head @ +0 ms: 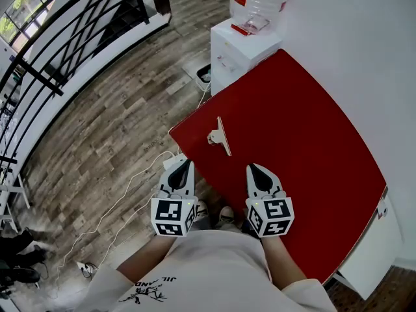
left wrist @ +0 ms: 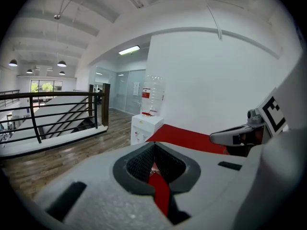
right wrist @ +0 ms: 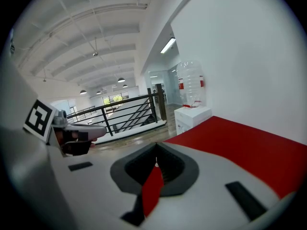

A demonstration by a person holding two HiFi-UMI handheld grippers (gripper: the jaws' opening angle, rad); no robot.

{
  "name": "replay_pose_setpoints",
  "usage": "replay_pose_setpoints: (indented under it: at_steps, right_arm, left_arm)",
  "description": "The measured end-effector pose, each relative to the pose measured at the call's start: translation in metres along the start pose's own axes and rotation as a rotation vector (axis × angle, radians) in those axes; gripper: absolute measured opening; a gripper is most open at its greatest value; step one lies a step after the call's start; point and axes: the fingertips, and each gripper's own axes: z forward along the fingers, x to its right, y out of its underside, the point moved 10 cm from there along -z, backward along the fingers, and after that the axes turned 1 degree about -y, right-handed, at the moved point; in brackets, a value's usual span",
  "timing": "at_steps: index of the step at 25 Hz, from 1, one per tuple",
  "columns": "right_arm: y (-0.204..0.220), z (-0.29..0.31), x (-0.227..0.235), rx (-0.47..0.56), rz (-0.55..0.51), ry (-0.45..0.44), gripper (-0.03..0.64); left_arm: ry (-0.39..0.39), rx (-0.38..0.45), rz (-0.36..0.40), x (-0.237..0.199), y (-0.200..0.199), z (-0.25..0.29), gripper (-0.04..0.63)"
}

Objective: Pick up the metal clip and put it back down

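Observation:
The metal clip point(head: 220, 136) lies on the red table point(head: 305, 142) near its left corner, a long flat bar with a small handle to its left. My left gripper point(head: 184, 167) hovers at the table's near-left edge, below and left of the clip, its jaws shut and empty. Over the table's near edge my right gripper point(head: 258, 169) sits below and right of the clip, also shut with nothing held. In the left gripper view a sliver of the clip point(left wrist: 153, 169) shows through the closed jaws. The right gripper view shows only red tabletop point(right wrist: 240, 138).
A white water dispenser point(head: 244, 44) with a clear bottle point(head: 259, 2) stands at the table's far end. A white wall point(head: 364, 51) runs along the right. Black railing point(head: 58, 44) and wood floor point(head: 123, 129) lie to the left, with white cables point(head: 123, 203).

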Motion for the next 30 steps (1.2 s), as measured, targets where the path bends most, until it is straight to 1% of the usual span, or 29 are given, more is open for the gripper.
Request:
replay_pose_setpoints:
  at_steps: [5, 10, 18, 20, 22, 25, 29, 30]
  right_arm:
    - [-0.001, 0.015, 0.005, -0.007, -0.028, 0.009, 0.006]
    - [-0.002, 0.037, 0.012, -0.014, -0.018, 0.008, 0.006]
    - [0.032, 0.071, 0.03, -0.064, 0.016, 0.012, 0.006]
    - [0.039, 0.075, 0.032, -0.073, 0.029, 0.014, 0.006]
    - [0.046, 0.079, 0.033, -0.081, 0.039, 0.017, 0.006]
    - [0.058, 0.087, 0.038, -0.098, 0.055, 0.019, 0.006]
    - [0.074, 0.089, 0.04, -0.124, 0.08, 0.023, 0.006]
    - [0.077, 0.09, 0.041, -0.128, 0.085, 0.025, 0.006]
  left_arm:
    - [0.01, -0.028, -0.003, -0.004, 0.005, 0.023, 0.006]
    - [0.022, -0.061, -0.009, -0.011, 0.014, 0.053, 0.006]
    - [0.026, -0.126, -0.027, -0.015, 0.06, 0.115, 0.006]
    - [0.04, -0.14, -0.044, -0.017, 0.073, 0.13, 0.008]
    - [0.073, -0.162, -0.082, -0.021, 0.086, 0.146, 0.009]
    - [0.122, -0.209, -0.153, -0.024, 0.107, 0.174, 0.092]
    - [0.128, -0.243, -0.208, -0.028, 0.126, 0.199, 0.155]
    - [0.126, -0.249, -0.221, -0.028, 0.129, 0.204, 0.16]
